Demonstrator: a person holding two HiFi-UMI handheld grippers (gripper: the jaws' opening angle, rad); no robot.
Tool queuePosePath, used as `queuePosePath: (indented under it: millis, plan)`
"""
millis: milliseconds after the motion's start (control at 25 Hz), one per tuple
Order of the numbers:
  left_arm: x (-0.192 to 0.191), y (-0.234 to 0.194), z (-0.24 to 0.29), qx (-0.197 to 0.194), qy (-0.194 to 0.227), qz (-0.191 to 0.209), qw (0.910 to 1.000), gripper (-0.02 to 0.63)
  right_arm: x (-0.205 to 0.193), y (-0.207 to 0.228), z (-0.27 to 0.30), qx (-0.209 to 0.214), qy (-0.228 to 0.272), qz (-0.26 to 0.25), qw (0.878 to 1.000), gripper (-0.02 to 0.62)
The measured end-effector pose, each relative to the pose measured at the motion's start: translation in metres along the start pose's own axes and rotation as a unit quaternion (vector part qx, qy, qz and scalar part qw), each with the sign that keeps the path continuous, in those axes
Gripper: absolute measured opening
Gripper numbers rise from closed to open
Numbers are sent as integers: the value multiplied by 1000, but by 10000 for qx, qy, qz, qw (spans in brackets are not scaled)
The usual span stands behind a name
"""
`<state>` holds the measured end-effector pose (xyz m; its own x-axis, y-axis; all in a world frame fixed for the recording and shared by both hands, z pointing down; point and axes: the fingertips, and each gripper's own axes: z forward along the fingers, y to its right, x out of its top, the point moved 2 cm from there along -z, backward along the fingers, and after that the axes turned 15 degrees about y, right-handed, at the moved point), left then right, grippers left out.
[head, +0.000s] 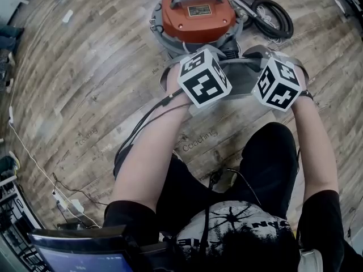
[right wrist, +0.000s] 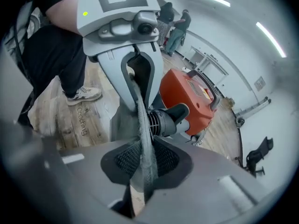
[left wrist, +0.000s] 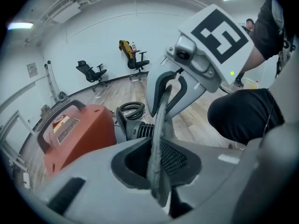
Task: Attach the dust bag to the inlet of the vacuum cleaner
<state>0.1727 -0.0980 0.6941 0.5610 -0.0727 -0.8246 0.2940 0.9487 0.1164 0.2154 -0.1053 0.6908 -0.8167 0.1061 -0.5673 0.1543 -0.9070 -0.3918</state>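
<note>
The orange vacuum cleaner [head: 197,10] stands on the wood floor ahead of me. Its black ribbed inlet [right wrist: 163,120] points toward my hands. The grey dust bag [head: 244,75] is stretched between both grippers just in front of that inlet. My left gripper [left wrist: 158,171] is shut on one edge of the bag's fabric. The right gripper [right wrist: 142,169] pinches the opposite edge and faces the left one. In the head view the marker cubes of the left gripper [head: 205,78] and the right gripper [head: 277,84] hide the jaws and most of the bag.
A coiled black hose [head: 272,16] lies right of the vacuum. My knees and forearms fill the near floor. Cables and a power strip [head: 68,205] lie at the left, a screen [head: 79,254] at the bottom left. Office chairs [left wrist: 93,71] stand far back.
</note>
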Motion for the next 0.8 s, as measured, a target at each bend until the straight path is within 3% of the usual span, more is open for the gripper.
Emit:
queuePosePath:
  millis: [280, 600, 800]
  plan:
    - [-19, -3, 0, -39, -66, -517, 9986, 40, 21, 1, -1, 160, -147, -479, 9986, 60]
    - [-5, -5, 6, -87, -33, -180, 9998, 41, 5, 9, -5, -53, 216, 432, 9988, 40]
    - [9, -6, 3, -8, 161, -7, 9999, 43, -8, 8, -4, -155, 171, 553, 9982, 40]
